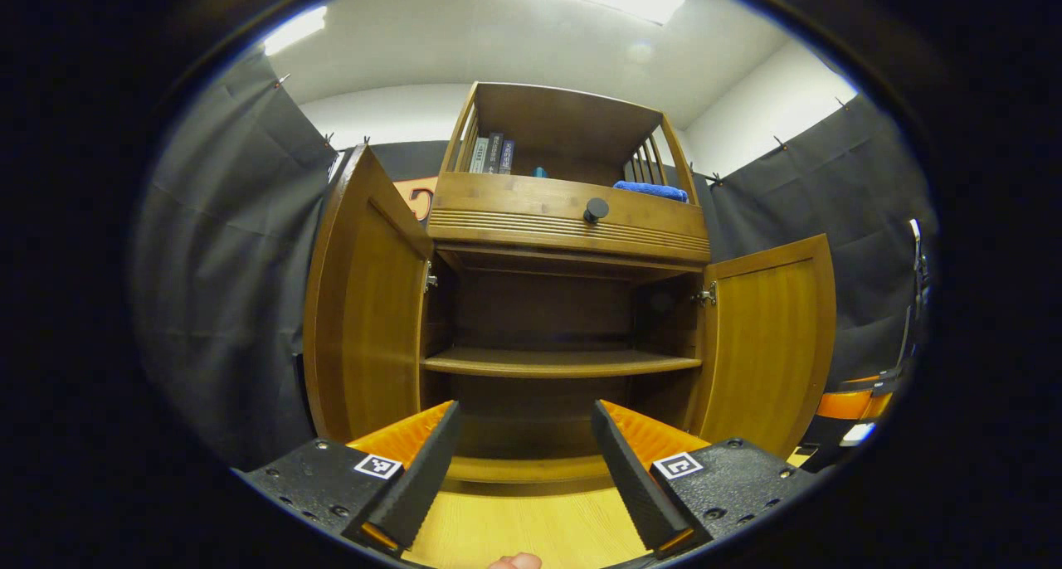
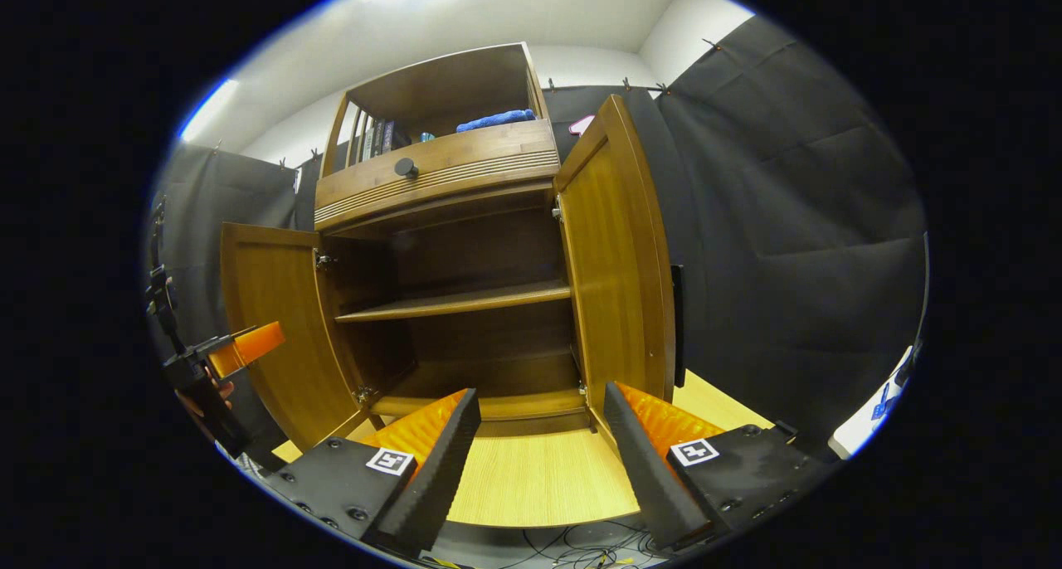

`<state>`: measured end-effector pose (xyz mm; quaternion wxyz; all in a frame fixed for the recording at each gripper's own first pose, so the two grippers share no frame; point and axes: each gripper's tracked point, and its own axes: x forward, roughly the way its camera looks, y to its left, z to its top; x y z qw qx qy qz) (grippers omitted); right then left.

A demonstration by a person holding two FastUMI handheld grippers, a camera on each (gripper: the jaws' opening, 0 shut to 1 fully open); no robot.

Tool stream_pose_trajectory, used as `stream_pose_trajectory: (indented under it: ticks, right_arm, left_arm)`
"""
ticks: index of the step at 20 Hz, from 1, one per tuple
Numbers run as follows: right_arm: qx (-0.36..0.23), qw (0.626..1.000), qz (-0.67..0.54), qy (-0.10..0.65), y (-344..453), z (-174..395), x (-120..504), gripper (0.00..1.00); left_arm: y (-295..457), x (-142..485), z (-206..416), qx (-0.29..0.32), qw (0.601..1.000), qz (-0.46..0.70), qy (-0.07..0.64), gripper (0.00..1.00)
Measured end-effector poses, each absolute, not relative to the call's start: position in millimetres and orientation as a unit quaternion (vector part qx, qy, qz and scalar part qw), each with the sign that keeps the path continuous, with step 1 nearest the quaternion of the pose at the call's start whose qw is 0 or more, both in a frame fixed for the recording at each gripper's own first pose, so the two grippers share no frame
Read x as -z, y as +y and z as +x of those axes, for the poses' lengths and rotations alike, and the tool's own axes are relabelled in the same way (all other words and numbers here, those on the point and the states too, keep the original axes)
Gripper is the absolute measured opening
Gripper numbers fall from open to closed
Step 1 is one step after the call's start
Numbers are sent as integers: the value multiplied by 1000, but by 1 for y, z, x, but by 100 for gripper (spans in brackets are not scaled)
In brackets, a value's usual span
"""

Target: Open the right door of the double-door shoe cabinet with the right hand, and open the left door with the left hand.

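**Both doors look open already**

The brown wooden double-door shoe cabinet [image 1: 572,221] stands straight ahead, left door [image 1: 365,303] and right door [image 2: 618,245] swung wide. Left hand-held gripper [image 1: 527,457] and right hand-held gripper [image 2: 539,449] gape apart, holding nothing. I'd just back away straight, clear of the door edges.

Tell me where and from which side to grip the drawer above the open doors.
Grip the round dark knob at the middle of the drawer front, the only part that sticks out. Come straight at it from the front, gripper fingers either side of the knob. The left door and right door stand swung wide below the drawer, so they probably won't block that approach.
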<state>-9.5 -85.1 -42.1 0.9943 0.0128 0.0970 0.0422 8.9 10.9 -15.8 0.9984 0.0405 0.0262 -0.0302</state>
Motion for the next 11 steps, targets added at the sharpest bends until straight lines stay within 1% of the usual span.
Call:
stream_pose_trajectory:
  ticks: [1,2,3,4,11]
  right_arm:
    - [-43,994,12,97,-84,-10,43,87]
    - [-44,994,12,98,-84,-10,43,87]
    - [-45,994,12,98,-82,-8,43,87]
    - [-47,994,12,98,-80,-8,44,87]
    - [-49,994,13,99,-81,-8,46,87]
  left_arm:
    - [12,16,9,28,998,41,27,95]
    - [13,16,8,27,998,40,27,92]
    - [14,16,8,26,999,38,28,92]
    - [15,18,8,25,999,37,29,95]
    - [25,22,7,12,999,37,36,95]
